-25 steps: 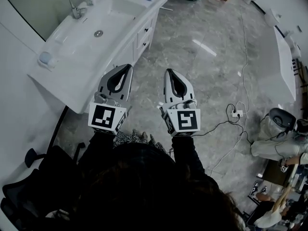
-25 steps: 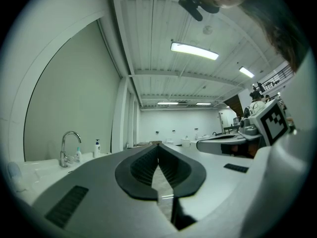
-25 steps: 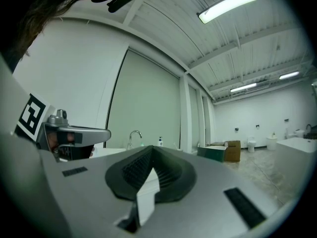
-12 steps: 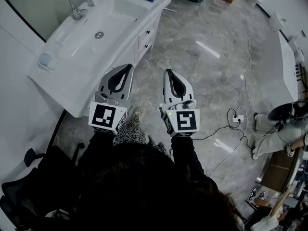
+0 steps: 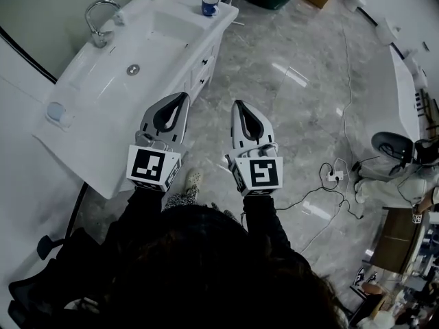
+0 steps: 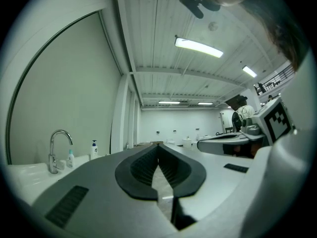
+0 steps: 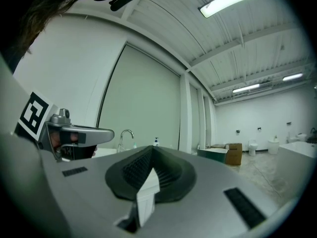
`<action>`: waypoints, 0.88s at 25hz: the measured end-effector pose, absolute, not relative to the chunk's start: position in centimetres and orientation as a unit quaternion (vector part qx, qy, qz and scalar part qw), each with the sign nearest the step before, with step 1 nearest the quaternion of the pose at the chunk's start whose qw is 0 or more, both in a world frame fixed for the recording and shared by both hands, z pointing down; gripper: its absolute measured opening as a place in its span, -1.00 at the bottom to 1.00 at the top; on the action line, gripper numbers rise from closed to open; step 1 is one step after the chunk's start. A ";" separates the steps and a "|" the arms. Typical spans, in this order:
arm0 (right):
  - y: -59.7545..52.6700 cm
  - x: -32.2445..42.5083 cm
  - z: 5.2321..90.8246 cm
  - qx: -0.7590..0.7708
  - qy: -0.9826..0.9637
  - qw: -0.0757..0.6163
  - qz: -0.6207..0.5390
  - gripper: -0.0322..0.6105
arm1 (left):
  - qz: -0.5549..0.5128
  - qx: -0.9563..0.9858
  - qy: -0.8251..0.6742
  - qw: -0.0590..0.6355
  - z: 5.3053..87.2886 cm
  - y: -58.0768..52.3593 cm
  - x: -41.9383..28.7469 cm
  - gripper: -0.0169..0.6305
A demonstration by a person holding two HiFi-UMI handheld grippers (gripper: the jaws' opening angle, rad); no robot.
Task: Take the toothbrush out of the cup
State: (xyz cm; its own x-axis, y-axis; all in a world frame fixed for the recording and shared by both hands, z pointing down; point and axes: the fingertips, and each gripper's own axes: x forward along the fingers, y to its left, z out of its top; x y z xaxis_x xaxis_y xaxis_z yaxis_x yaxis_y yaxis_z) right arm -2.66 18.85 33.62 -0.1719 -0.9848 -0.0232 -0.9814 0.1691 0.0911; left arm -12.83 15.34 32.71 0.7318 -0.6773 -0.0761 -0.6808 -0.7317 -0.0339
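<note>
Head view | left hand-held gripper (image 5: 180,99) clenched, empty | right hand-held gripper (image 5: 239,106) clenched, empty | blue cup (image 5: 210,5) on far counter (image 5: 89,142) corner, well apart from both

left tool (image 5: 174,101), right tool (image 5: 239,107), side by side, level, jaws closed, empty

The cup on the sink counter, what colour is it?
The cup is blue; the head view shows it best.
</note>
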 end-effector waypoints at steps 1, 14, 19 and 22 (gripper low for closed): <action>18.0 -2.5 33.6 0.644 -0.763 0.023 -0.045 -0.89 | 0.031 -0.931 0.364 0.030 32.6 14.4 -12.7 -0.92; 9.5 -1.3 33.1 0.657 -0.752 0.030 -0.039 -0.89 | 0.035 -0.937 0.347 0.024 32.2 5.1 -11.1 -0.92; 7.4 -0.7 33.3 0.658 -0.751 0.034 -0.035 -0.89 | 0.032 -0.938 0.346 0.019 32.5 3.0 -10.4 -0.92; 6.3 -0.3 33.3 0.656 -0.752 0.041 -0.043 -0.89 | 0.033 -0.936 0.351 0.017 32.5 1.9 -10.4 -0.92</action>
